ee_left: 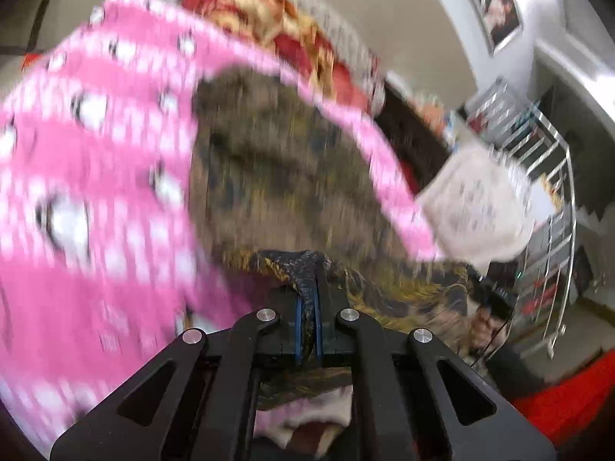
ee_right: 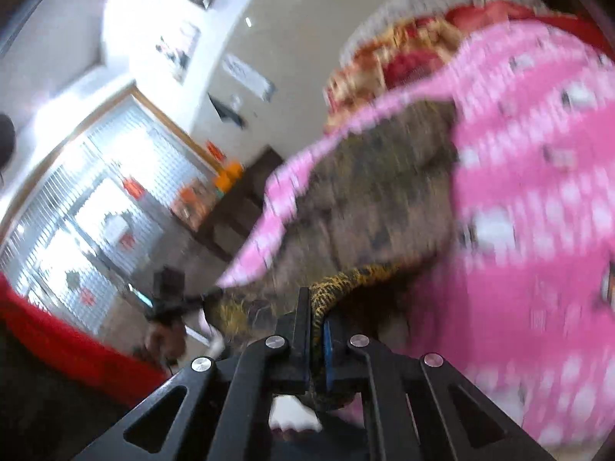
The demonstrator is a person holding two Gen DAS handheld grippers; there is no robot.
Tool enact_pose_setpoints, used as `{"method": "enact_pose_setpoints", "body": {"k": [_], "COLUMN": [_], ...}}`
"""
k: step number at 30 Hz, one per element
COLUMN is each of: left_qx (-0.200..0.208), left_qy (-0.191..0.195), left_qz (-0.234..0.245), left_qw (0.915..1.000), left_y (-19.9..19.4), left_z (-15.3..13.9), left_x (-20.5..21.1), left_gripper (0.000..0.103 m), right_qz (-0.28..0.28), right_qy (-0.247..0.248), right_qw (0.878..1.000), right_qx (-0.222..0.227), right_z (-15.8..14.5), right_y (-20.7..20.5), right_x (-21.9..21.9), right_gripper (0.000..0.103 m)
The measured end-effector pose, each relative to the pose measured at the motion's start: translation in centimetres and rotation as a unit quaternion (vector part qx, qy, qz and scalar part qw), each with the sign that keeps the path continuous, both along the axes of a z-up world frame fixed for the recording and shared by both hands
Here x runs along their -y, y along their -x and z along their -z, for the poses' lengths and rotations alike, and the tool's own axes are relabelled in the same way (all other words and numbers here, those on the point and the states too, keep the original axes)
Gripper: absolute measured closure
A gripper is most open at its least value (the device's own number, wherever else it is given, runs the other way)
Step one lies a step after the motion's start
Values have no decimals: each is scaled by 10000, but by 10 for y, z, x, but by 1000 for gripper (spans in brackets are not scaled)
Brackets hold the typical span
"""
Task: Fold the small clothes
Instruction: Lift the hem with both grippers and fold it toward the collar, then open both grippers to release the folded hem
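We hold the brown-and-gold patterned garment (ee_left: 292, 176) stretched in front of the pink dotted blanket (ee_left: 96, 176), its long axis running from one hand-held gripper to the other. The left hand-held gripper (ee_left: 307, 288) is clamped on one corner, the right hand-held gripper (ee_right: 313, 315) on the other. Blur hides finer detail.
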State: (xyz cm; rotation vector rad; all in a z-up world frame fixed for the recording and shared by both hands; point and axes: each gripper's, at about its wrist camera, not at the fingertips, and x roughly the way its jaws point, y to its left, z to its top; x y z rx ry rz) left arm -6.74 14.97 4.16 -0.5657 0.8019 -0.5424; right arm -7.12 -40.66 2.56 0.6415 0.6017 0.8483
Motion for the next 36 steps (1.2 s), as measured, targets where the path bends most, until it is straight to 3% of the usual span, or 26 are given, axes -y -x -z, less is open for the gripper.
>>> {"method": "enact_pose_setpoints", "body": {"k": [2, 6, 10, 16, 20, 22, 24, 26, 30, 33, 34, 36], "left_qx": [137, 148, 64, 42, -180, -277, -744, -851, -554, -483, -359, -18], "left_qy": [76, -187, -556, -1046, -1455, -1660, -1842, -1995, -1882, -1891, -1967, -2051], "left_qz": [-257, -611, -817, -914, -901, -812, -806, -652, -430, -625, -776, -1099], "left_qw": [9995, 9978, 9951, 9903, 9851, 9824, 9767, 9740, 9796, 9788, 9767, 9726], "left_y": [-27, -105, -179, -272, -324, -339, -351, -354, -347, -340, -335, -325], "left_z": [-12, -23, -24, -29, -11, 5, 27, 35, 20, 7, 0, -11], "left_x": [-9, -13, -8, -5, 1, 8, 11, 16, 6, -7, -7, -7], "left_gripper": [100, 100, 100, 100, 100, 99, 92, 83, 65, 56, 43, 37], "right_qz": [239, 756, 1188, 1572, 1624, 1582, 1468, 1394, 1647, 2060, 2090, 1828], "right_qy": [-49, 218, 633, 1112, 1413, 1525, 1730, 1991, 1963, 2123, 2169, 2263], "right_qw": [9995, 9966, 9909, 9808, 9755, 9729, 9655, 9579, 9600, 9520, 9511, 9556], "right_qx": [177, 233, -70, -308, -458, -719, -1279, -1531, -1130, -785, -681, -475], "right_z": [-17, -42, -42, -44, -39, -26, -6, 4, -11, -31, -36, -45], "right_y": [-26, -103, -192, -279, -320, -343, -360, -364, -346, -324, -318, -308], "right_x": [7, 2, -18, -31, -36, -37, -41, -43, -29, -10, -9, -22], "right_gripper": [99, 99, 99, 99, 99, 99, 97, 89, 67, 62, 61, 61]}}
